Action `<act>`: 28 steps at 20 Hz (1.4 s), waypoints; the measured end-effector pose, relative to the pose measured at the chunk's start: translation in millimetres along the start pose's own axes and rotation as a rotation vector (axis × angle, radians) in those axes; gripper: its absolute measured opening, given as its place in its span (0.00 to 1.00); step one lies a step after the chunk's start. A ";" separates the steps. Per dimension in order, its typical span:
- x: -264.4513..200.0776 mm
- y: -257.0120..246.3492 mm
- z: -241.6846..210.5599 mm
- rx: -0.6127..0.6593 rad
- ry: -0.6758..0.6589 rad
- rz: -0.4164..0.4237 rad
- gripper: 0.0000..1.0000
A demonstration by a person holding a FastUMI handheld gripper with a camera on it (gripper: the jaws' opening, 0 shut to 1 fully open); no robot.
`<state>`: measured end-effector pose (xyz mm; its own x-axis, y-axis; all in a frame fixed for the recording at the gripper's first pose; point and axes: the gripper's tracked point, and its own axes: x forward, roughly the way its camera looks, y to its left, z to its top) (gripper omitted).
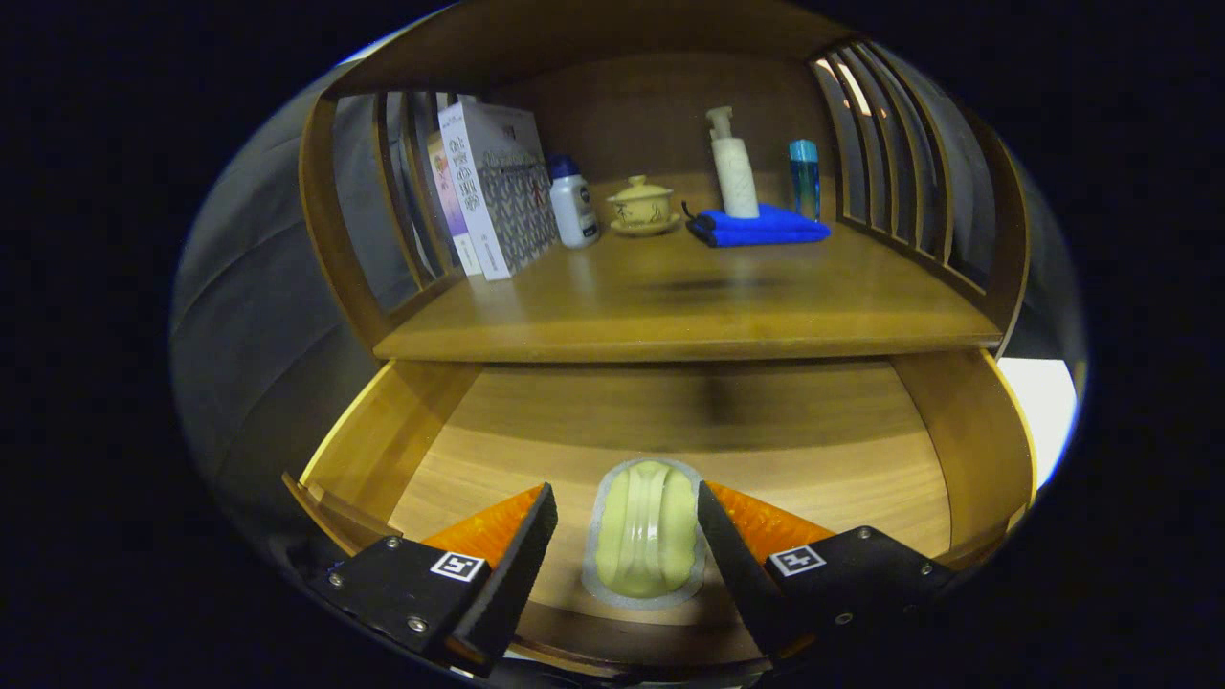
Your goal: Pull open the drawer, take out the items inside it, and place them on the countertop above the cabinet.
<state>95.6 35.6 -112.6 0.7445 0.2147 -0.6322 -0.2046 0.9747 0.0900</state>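
Note:
The wooden drawer (383, 435) stands pulled out below the countertop (689, 330). On its floor near the front lies a pale yellow-green ribbed item sealed in a clear wrapper (643, 536). My gripper (627, 498) is open and straddles this item. The right finger sits at the wrapper's edge, while a small gap shows on the left side. The drawer floor beyond the item is bare wood.
At the back of the countertop stand a patterned box (498, 191), a small white bottle (572, 203), a lidded yellow cup on a saucer (641, 206), a pump bottle (733, 167) on a folded blue cloth (761, 228), and a blue vial (804, 177). Slatted side rails (900, 163) flank the countertop.

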 end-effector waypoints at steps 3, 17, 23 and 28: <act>4.4 -1.9 -0.1 -0.002 0.014 -0.015 0.85; 22.5 -15.3 -11.4 0.003 0.099 -0.049 0.24; 7.0 -15.4 1.1 -0.005 0.014 -0.041 0.23; -13.3 -11.2 9.7 -0.012 -0.075 -0.023 0.23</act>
<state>94.2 22.4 -97.7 0.7948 0.1965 -0.5741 -0.1941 0.9787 0.0662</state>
